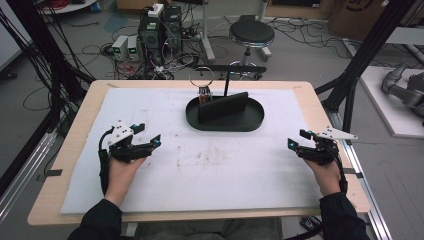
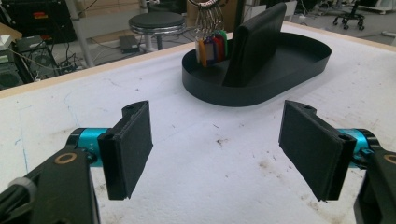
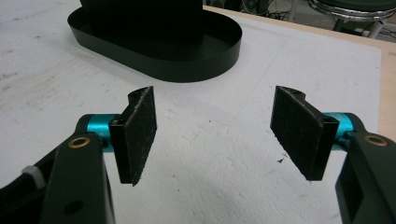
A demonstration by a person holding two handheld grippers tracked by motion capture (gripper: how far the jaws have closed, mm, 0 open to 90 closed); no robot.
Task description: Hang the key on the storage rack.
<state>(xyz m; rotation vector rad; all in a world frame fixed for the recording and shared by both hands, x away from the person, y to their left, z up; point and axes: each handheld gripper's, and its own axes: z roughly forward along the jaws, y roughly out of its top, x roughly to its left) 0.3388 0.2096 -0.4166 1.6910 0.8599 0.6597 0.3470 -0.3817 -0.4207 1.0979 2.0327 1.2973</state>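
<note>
Resting on the white mat near the table's left edge, the left gripper (image 1: 150, 134) sits in the person's hand with its jaws spread wide and nothing between them. Ahead of it and toward the middle, well apart from both hands, lies a black oval tray (image 1: 255, 120). A bunch of keys (image 2: 211, 44) with coloured plastic tags hangs at the tray's left end from a thin wire ring (image 1: 201, 76), and just beside it a black wallet (image 2: 254, 44) stands on edge, leaning. The keys look light, hard and loose, likely to swing and jingle; the ring is probably the safest spot to pinch. The wallet looks soft, light and a bit slick, best gripped across its upper edge. At the right, the right gripper (image 1: 298, 139) rests on the mat, jaws likewise parted and empty.
</note>
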